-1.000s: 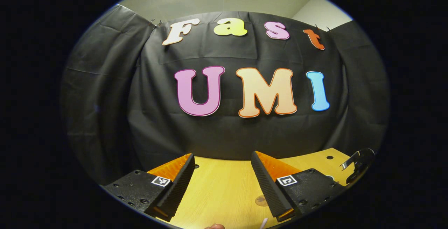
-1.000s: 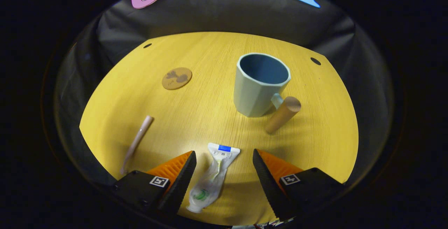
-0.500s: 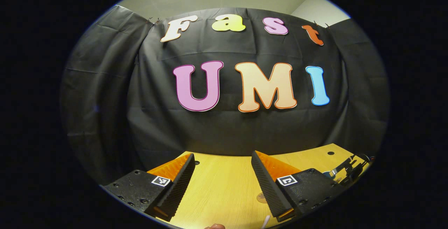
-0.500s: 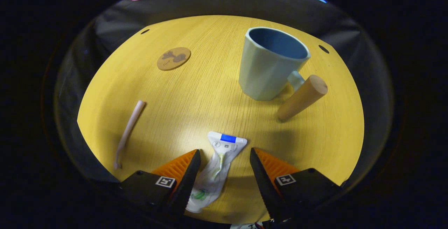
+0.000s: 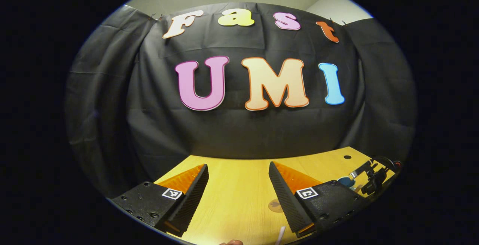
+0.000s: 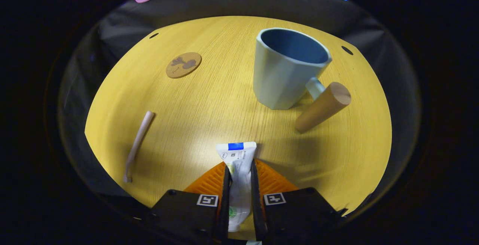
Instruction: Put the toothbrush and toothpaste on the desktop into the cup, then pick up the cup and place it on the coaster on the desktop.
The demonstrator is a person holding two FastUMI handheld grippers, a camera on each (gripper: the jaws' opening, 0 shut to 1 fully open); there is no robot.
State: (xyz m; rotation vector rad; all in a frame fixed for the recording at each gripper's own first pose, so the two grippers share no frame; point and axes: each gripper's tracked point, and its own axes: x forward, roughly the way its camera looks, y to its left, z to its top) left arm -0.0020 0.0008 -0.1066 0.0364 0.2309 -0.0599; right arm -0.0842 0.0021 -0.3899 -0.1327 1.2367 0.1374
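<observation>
In the right gripper view my right gripper [image 6: 239, 174] is shut on the white toothpaste tube [image 6: 238, 155], whose flat blue-striped end sticks out ahead of the fingers, low over the yellow desktop [image 6: 209, 99]. A pale toothbrush [image 6: 137, 144] lies to the left. The light blue cup [image 6: 288, 73] with a wooden handle [image 6: 322, 106] stands upright ahead to the right. The round brown coaster [image 6: 183, 64] lies farther off to the left. In the left gripper view my left gripper [image 5: 237, 185] is open over the desktop [image 5: 235, 200], with nothing between its fingers, and the coaster [image 5: 275, 205] peeks out beside its right finger.
In the left gripper view the other gripper [image 5: 368, 175] shows at the far right edge, with a bit of the blue cup [image 5: 345, 181] beside it. Small dark holes [image 6: 347, 50] mark the desktop's far corners. The booth's black cloth wall rises behind the desk.
My right gripper has closed from open onto the toothpaste tube, squeezing it upright between the fingers. The left gripper view has tilted slightly down; its fingers stay open.
</observation>
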